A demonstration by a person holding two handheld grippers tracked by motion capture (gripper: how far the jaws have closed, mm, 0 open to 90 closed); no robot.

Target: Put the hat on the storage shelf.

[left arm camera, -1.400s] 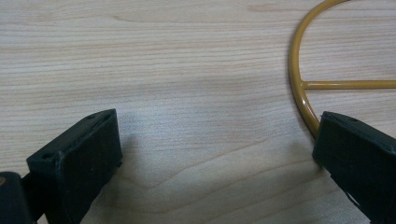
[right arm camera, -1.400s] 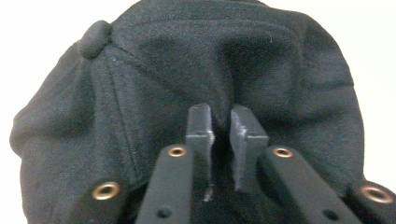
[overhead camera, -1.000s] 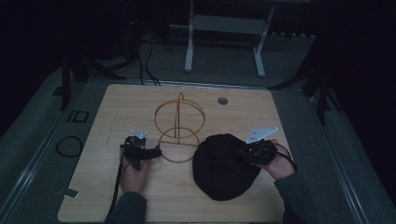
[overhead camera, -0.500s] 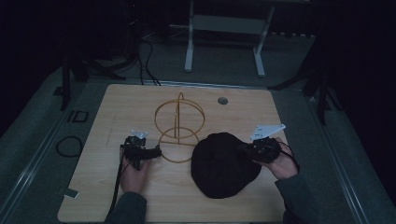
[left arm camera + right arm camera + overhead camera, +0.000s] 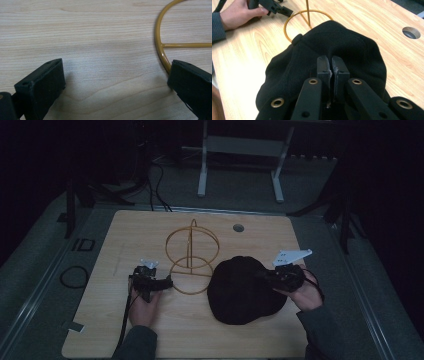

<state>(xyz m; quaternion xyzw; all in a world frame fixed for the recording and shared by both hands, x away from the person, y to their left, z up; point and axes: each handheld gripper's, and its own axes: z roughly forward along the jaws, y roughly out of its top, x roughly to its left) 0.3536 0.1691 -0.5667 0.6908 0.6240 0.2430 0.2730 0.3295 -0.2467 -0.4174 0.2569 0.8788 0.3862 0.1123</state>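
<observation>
While the right gripper (image 5: 332,65) is clamped on the black hat (image 5: 242,287), which lies on the table (image 5: 150,227) beside the wire stand (image 5: 192,257), lift w/o slack. Left gripper (image 5: 167,282), jaws apart, one touching the base ring: steady the stand.

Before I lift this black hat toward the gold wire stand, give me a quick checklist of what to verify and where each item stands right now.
1. Right gripper shut on the black hat: ok, the jaws are pressed together on the fabric at the hat's near edge.
2. Left gripper steadying the gold wire stand: not ok, the jaws stand wide open around the stand's base ring.
3. Stand upright on the table: ok.
4. Hat free of the stand: cannot tell, its edge lies right against the base ring.
5. Grip deep enough to hold through the lift: cannot tell, the fabric hides the pinch.
</observation>
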